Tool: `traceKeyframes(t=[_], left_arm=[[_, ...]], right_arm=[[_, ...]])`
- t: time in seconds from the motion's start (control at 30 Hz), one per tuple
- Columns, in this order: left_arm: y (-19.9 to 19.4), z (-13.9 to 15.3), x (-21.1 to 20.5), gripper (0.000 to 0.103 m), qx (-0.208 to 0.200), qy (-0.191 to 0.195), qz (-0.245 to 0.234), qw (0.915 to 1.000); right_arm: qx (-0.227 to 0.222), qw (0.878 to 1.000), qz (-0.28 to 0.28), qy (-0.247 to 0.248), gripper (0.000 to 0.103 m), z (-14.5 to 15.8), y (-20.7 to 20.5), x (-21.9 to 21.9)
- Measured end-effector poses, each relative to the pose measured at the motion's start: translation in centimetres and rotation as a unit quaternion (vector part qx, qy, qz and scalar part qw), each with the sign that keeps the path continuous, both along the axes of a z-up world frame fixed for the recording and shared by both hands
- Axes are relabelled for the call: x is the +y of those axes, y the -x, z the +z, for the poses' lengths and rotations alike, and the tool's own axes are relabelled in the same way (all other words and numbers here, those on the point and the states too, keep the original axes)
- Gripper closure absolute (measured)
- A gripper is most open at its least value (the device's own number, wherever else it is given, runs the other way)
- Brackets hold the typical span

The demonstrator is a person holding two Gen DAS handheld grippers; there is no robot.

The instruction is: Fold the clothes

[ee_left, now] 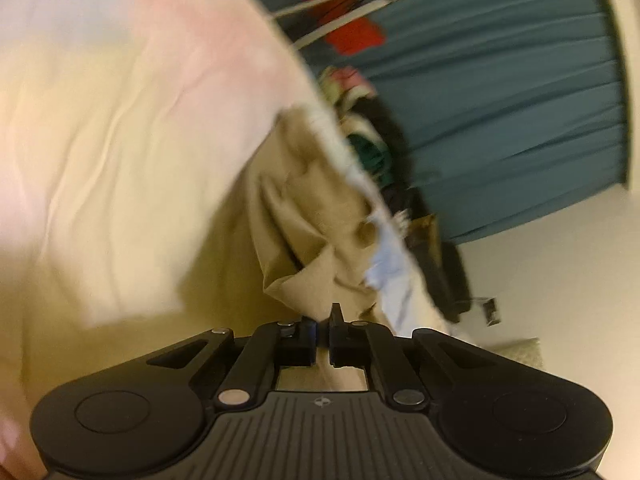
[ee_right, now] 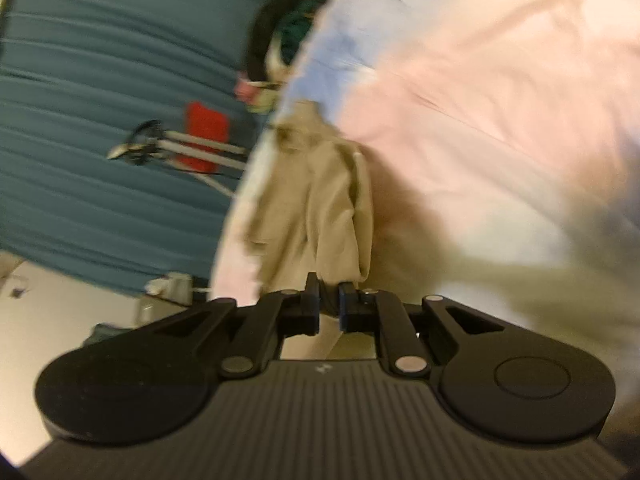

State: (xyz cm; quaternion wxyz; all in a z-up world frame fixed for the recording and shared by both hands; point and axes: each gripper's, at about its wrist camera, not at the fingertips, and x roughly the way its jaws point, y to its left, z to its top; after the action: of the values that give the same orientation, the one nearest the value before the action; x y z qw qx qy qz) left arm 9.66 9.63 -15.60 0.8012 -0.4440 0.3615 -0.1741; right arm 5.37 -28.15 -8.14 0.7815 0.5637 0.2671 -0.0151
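Both grippers — left (ee_left: 323,326), right (ee_right: 329,304) — pinch the soft, creased beige garment (ee_left: 316,216) with jaws closed.

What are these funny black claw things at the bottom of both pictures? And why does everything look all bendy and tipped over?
Those black claws are grabbers. A person holds one in each hand, and each has two fingers that squeeze together like tongs. A small camera sits on each grabber and looks out along its fingers, so one picture comes from the left gripper and the other from the right gripper. The cameras have very wide lenses, which bend straight lines, and the hands are tilted and moving, so things look tipped and blurry.

Both grabbers are pinching the same thing: a tan garment that the person is folding. Its cloth bunches up just ahead of the fingers. Under it lies a pale pink and cream sheet. Behind are a teal curtain and a jumbled pile of clothes.
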Motion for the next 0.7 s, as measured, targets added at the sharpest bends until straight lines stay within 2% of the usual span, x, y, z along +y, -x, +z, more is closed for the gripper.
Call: traceKeyframes(t=[0.07,0.23,0.4,0.47,0.57,0.63,0.7], left_arm=[[1.3,2.4,0.8,0.098,-0.027,0.012,0.003,0.9995],[7.9,5.6,1.9,0.098,-0.055,0.024,0.005,0.9982],[15.6,5.0,3.1,0.098,-0.025,0.049,0.017,0.9983],[17.8,4.7,3.3,0.098,-0.018,0.052,0.021,0.9983],[17.7,4.9,3.5,0.098,-0.018,0.057,0.023,0.9979],[16.7,5.1,3.7,0.098,-0.027,0.068,0.032,0.9968],[14.0,5.7,3.0,0.098,-0.033,0.07,0.04,0.9962]], right_arm=[[-0.028,1.0,0.008,0.012,0.091,2.4,1.3,0.1],[-0.048,0.998,0.015,0.023,0.091,3.8,8.2,0.8],[-0.068,0.997,0.022,0.035,0.091,5.2,15.2,1.5],[-0.061,0.998,0.011,0.028,0.091,4.5,17.4,1.7],[-0.061,0.998,0.004,0.033,0.091,4.4,17.6,1.7],[-0.074,0.996,0.006,0.042,0.091,5.2,15.8,1.4],[-0.088,0.995,0.008,0.045,0.091,6.2,13.1,0.8]])
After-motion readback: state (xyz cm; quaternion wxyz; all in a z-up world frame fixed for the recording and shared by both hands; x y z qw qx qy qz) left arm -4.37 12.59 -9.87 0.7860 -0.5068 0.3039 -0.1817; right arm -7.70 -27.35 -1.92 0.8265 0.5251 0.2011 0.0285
